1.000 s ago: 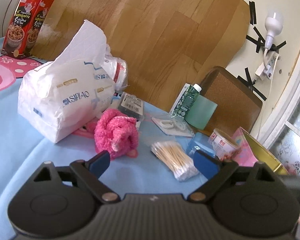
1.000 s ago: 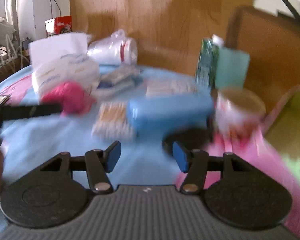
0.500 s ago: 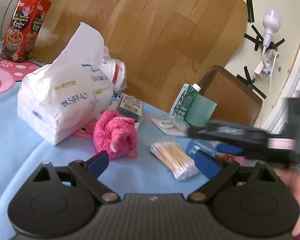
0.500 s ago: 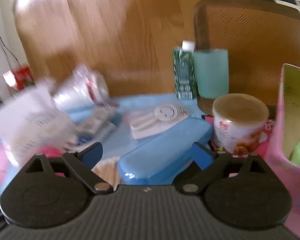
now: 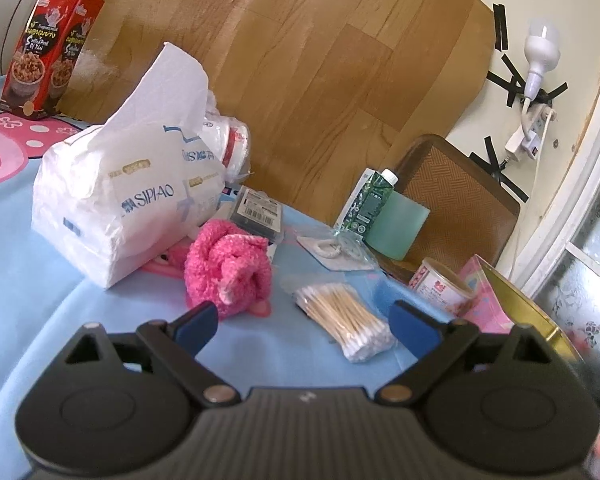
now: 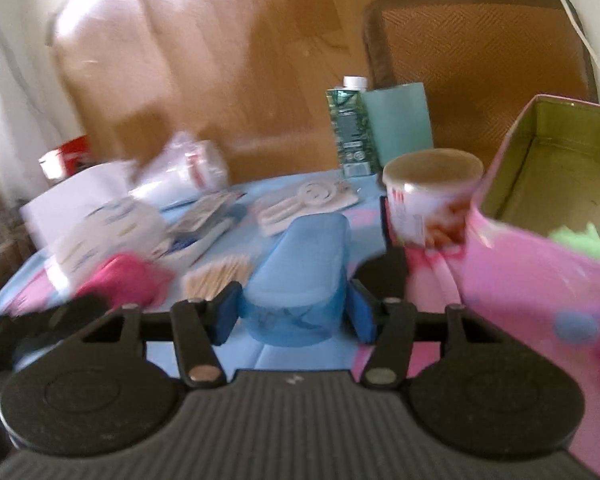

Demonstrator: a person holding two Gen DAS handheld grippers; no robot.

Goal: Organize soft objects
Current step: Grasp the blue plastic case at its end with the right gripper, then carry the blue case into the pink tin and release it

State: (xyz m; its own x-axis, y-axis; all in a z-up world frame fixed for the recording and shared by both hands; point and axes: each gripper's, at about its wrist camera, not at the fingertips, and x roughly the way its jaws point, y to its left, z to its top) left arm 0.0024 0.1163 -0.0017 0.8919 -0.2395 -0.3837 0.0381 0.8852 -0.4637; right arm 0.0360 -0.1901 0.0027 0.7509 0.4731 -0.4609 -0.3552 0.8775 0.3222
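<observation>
Blue plastic case sits between the right gripper's pads, which appear to press its near end, though blur makes contact uncertain. Beside it stands the pink tin, open, with something green inside. The left gripper hovers spread wide and empty above the cloth, near the pink fluffy sock bundle and cotton swabs.
</observation>
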